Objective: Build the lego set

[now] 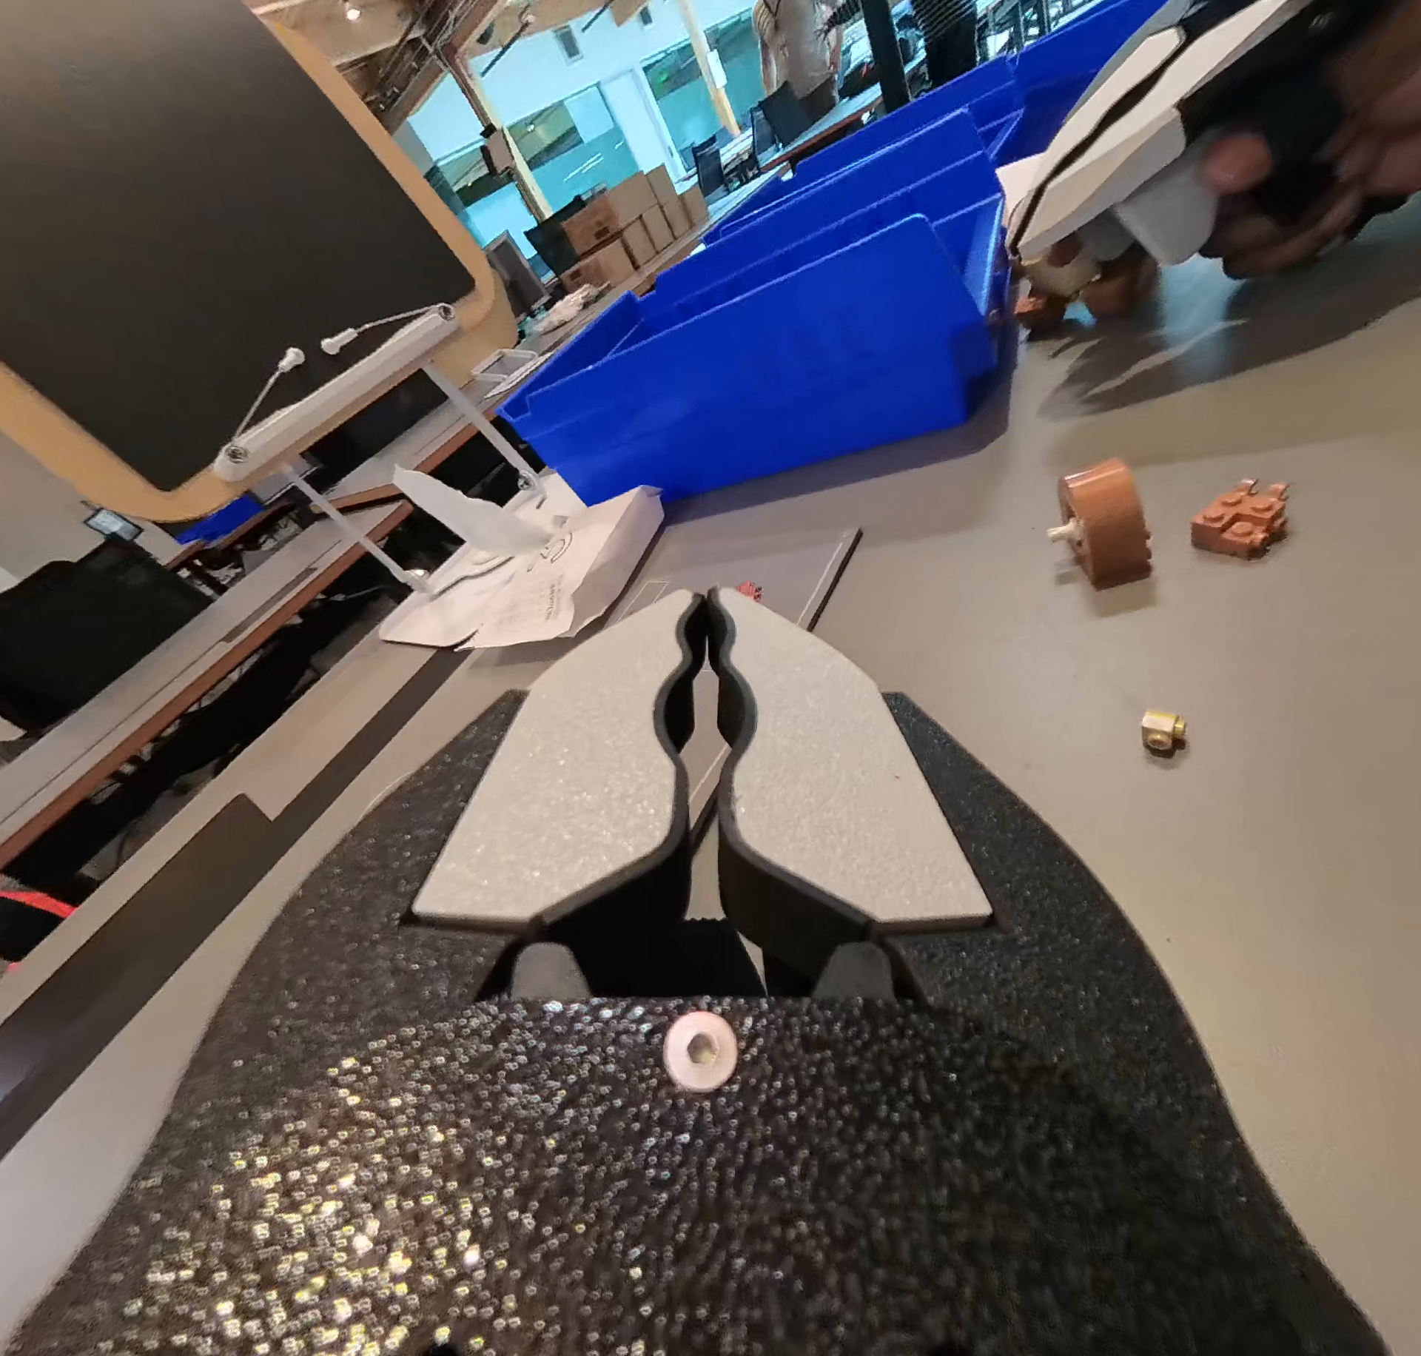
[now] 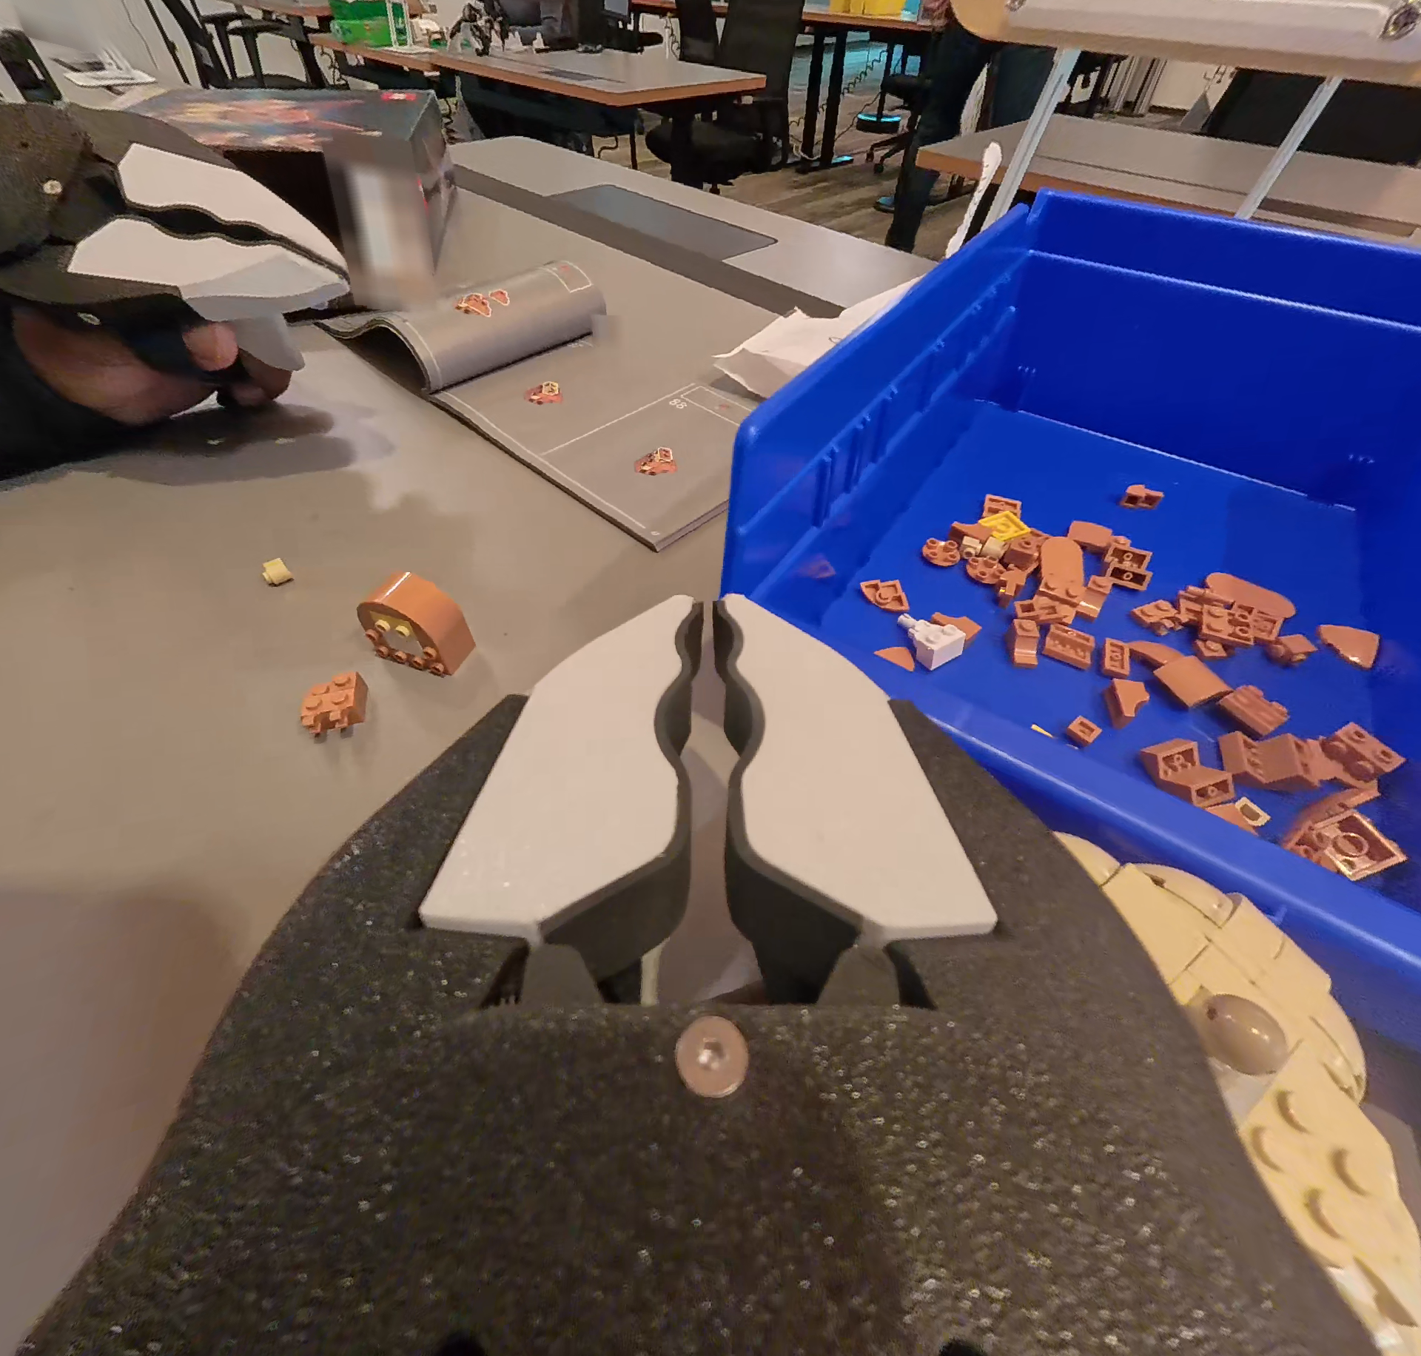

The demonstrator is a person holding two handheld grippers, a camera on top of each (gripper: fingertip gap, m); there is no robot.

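My left gripper [image 1: 707, 602] is shut with nothing between its pads, low over the grey table [image 1: 1153, 934]. It also shows at the upper left of the right wrist view [image 2: 338, 282], held by a hand. My right gripper [image 2: 707, 610] is shut with nothing in it, beside the near corner of a blue bin [image 2: 777, 473] that holds several brown bricks [image 2: 1199, 627]. It shows at the upper right of the left wrist view [image 1: 1023, 239]. On the table between the grippers lie a brown rounded brick piece [image 2: 419, 623] [image 1: 1103, 523], a small brown brick [image 2: 334, 702] [image 1: 1239, 519] and a tiny tan piece [image 2: 277, 571] [image 1: 1163, 729].
An open grey instruction booklet [image 2: 584, 427] lies ahead of the loose pieces. A white paper bag [image 1: 538, 581] lies by a row of blue bins [image 1: 769, 365]. A tan brick build [image 2: 1269, 1088] sits under my right gripper's right side. A dark board on a stand [image 1: 192, 204] hangs overhead. The tips of one gripper are about 20 cm away from the tips of the other.
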